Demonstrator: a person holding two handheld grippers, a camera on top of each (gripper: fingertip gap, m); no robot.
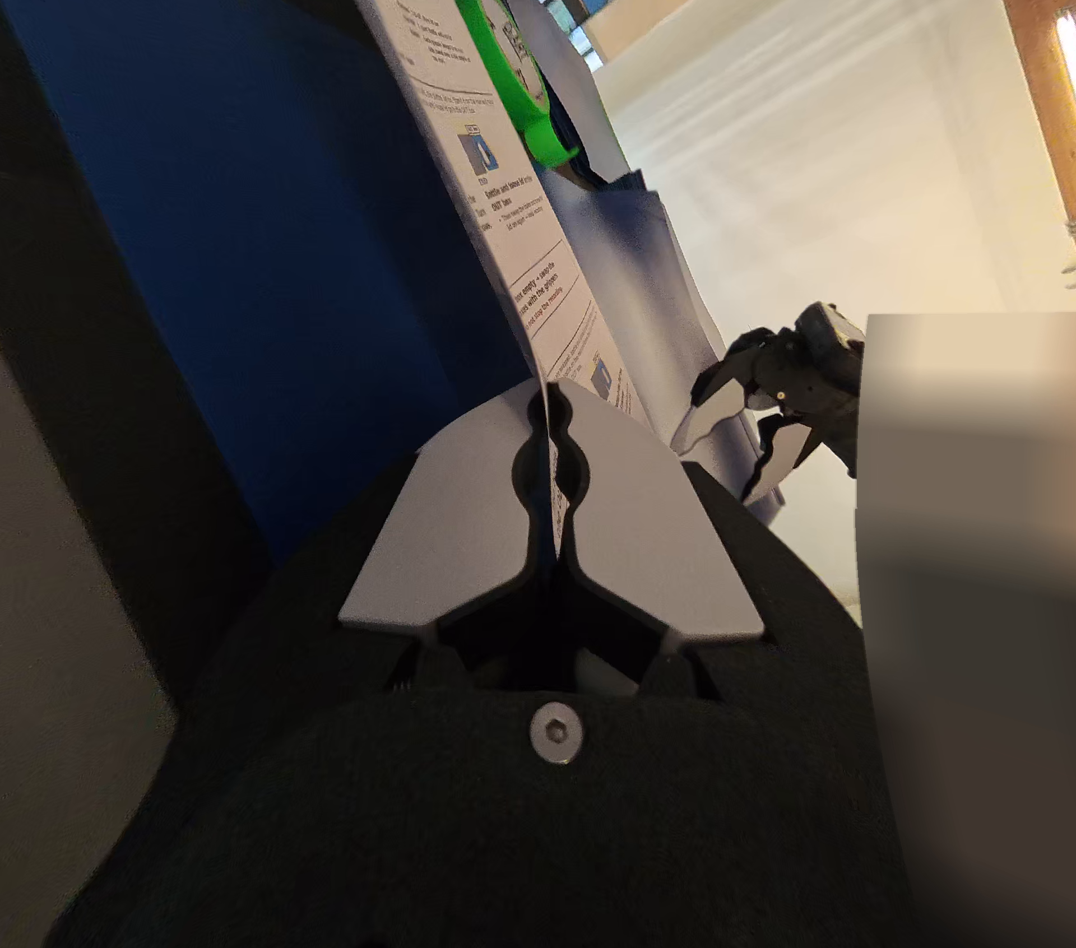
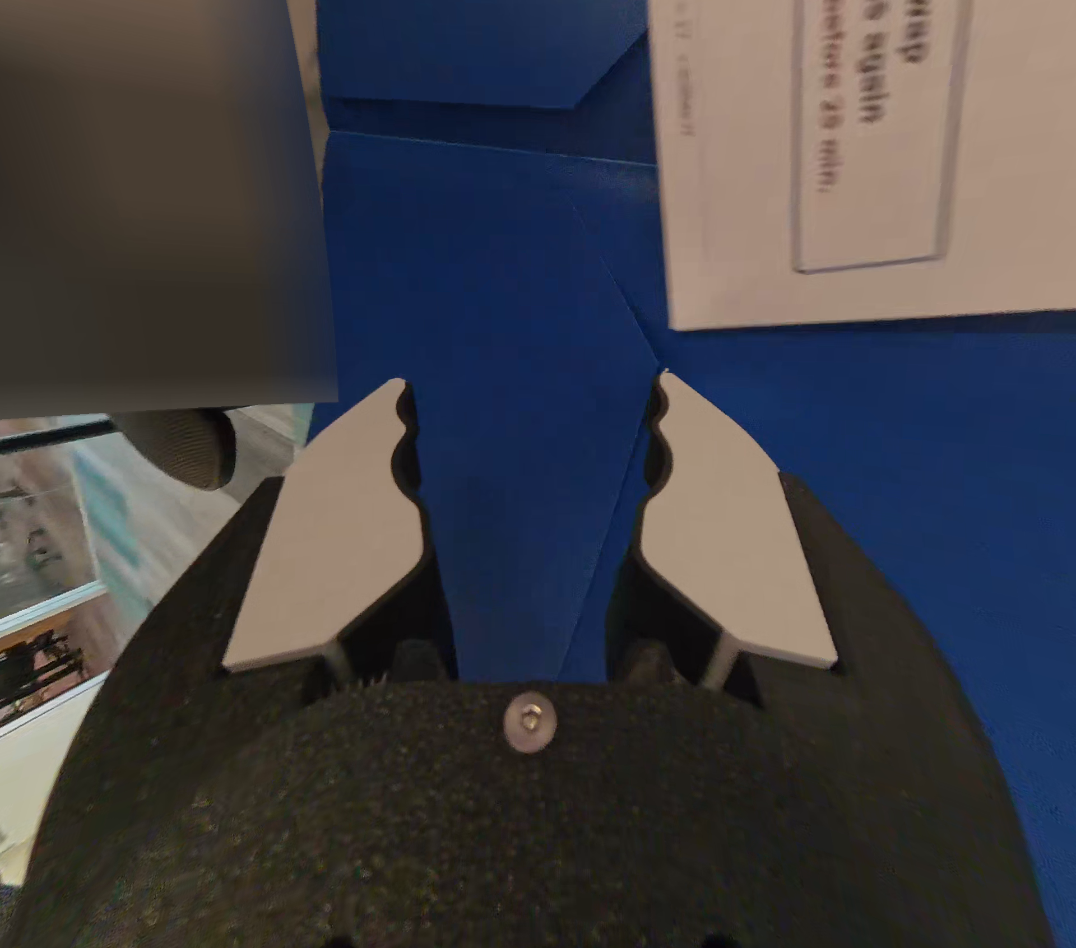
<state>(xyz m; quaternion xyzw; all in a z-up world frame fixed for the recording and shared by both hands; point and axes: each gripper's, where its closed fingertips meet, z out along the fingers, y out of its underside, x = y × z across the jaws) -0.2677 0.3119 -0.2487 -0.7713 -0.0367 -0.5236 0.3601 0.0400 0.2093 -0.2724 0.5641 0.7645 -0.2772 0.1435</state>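
1. Left tongs, frame centre: clamped on a printed white sheet lying in an open blue folder.
2. Green tape roll, upper centre, beside sheet.
3. Right tongs: apart, over the folder's pocket.

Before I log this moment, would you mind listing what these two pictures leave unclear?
- Left wrist view: the green tape roll is half hidden behind the white printed sheet that the left gripper pinches.
- Left wrist view: a blur patch covers whatever lies behind the right gripper.
- Right wrist view: the blue folder runs off the top edge, so its full extent is unknown; the right gripper stands open over it.
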